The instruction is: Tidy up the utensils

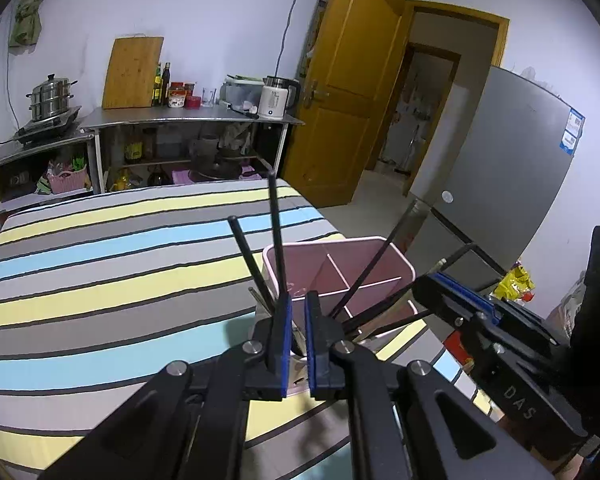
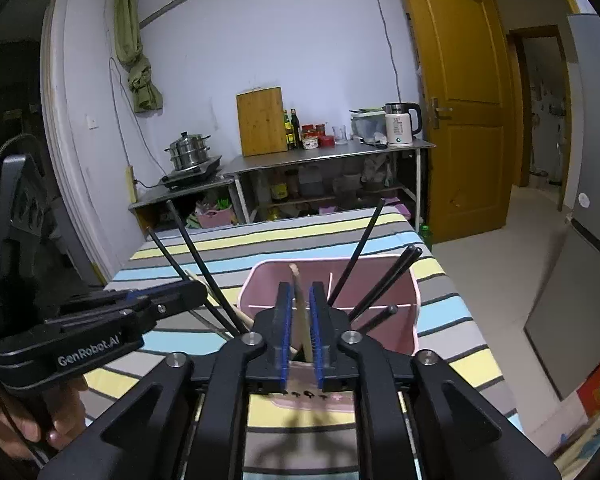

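Note:
A pink divided utensil holder (image 1: 404,268) (image 2: 412,280) stands on the striped table (image 1: 100,280) (image 2: 440,308), near its right edge. Several black chopsticks (image 1: 278,232) (image 2: 360,256) stick out of it and lean outwards. My left gripper (image 1: 298,300) sits over the holder's near left corner, jaws a little apart, with one black chopstick against its left finger. My right gripper (image 2: 300,292) is over the holder's near compartment, jaws narrowly apart around a pale wooden chopstick (image 2: 300,300) that stands upright between them. The right gripper also shows in the left wrist view (image 1: 460,292), and the left one in the right wrist view (image 2: 168,292).
Behind the table are steel shelves (image 2: 332,152) with a steamer pot (image 2: 190,152), a cutting board (image 2: 262,120), bottles and a kettle (image 2: 400,124). A wooden door (image 1: 352,92) and a grey fridge (image 1: 512,168) stand to the right.

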Demonstrator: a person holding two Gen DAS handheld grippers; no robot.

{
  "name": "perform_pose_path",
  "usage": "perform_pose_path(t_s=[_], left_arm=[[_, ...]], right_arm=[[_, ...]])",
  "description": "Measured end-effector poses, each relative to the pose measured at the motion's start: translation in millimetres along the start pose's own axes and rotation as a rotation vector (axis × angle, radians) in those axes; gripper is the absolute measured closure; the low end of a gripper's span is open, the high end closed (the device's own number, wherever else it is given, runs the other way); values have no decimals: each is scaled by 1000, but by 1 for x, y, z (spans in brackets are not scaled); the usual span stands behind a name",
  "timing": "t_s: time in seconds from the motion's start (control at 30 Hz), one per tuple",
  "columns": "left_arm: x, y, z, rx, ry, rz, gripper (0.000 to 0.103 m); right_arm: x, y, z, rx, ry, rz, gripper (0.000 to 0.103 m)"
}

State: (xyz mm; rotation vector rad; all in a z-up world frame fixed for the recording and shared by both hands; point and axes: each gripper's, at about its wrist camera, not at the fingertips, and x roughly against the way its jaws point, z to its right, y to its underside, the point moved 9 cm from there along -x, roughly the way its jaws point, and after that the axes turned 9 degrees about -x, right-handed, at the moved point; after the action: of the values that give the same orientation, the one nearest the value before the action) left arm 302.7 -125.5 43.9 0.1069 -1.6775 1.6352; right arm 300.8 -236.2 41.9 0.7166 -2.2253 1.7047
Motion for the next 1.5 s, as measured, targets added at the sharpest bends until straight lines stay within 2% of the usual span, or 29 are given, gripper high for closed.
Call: perform_pose_path(t_s=[0.13, 0.57, 1.03, 1.5], left_arm=[[12, -2, -2, 0, 2, 30, 89], [54, 19, 0, -13, -30, 95, 85], [84, 73, 8, -25, -61, 99, 84], [101, 114, 28, -48, -74, 142, 84]], right_arm=[[9, -1, -3, 5, -2, 18, 77], [39, 18, -9, 18, 3, 32, 76], [72, 68, -20, 64, 27, 31, 76], [98, 107, -17, 64, 56, 42, 76]])
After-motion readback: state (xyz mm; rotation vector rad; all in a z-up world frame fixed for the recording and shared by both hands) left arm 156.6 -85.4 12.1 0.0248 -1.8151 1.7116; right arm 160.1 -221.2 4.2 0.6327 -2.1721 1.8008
